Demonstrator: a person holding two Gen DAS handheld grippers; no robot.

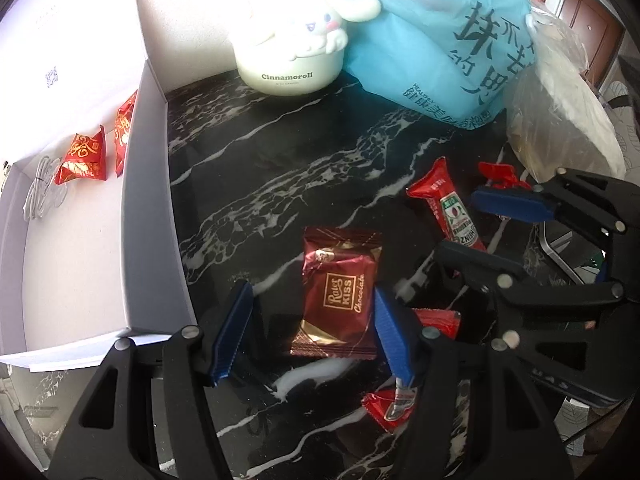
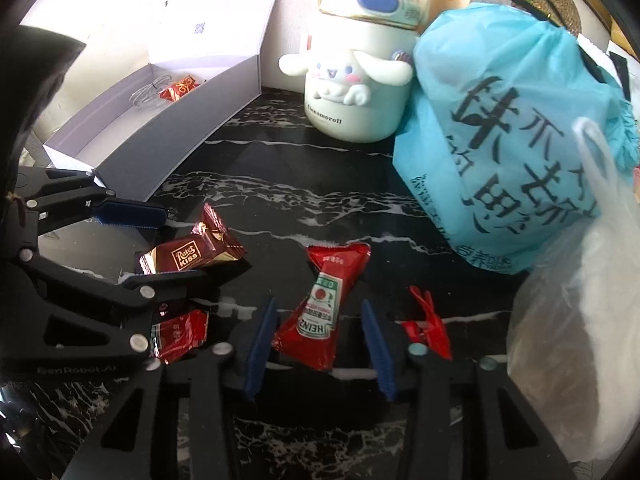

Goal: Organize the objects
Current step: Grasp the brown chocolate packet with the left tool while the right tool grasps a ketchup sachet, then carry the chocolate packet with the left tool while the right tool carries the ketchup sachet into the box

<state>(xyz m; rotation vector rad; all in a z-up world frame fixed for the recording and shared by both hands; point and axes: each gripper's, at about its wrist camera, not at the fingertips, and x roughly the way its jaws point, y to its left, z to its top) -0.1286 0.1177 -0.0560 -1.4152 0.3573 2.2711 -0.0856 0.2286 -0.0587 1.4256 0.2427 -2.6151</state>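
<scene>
Left wrist view shows the left gripper (image 1: 314,334) with jaws spread either side of the chocolate (image 1: 340,292) lying flat on the counter (image 1: 280,168), not yet clenched. The right gripper (image 2: 318,354) likewise straddles the ketchup (image 2: 320,312), jaws released. Best to lower each until the pads flank the packet's middle, close gently, then carry toward the box (image 1: 152,208) at left.
</scene>
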